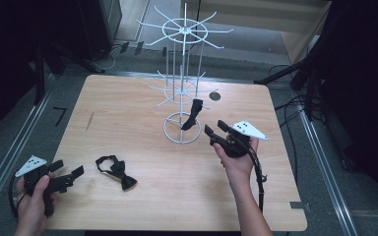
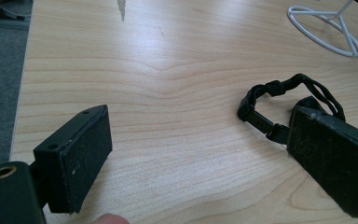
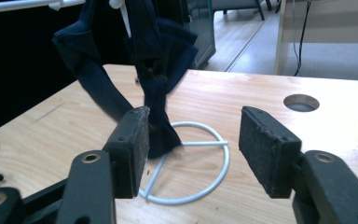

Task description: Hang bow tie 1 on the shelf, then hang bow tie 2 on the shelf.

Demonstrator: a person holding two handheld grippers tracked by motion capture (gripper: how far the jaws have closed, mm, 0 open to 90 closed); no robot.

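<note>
Wooden table (image 1: 142,98): both grippers' jaws gape empty, right gripper (image 1: 215,132) beside hanging bow tie (image 1: 193,114).

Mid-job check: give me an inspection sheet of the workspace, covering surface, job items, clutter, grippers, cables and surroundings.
Surface: wooden table, one round hole near the far edge.
Job's things: white wire rack upright; one dark bow tie hangs on a lower hook; second bow tie lies flat on the table.
Clutter: nothing seen.
Grippers: right gripper open beside the hanging tie, nothing between its pads; left gripper open, apart from the flat tie.
Cables: right gripper's cable trails over the table.
Surroundings: dark frames, floor cables.
</note>
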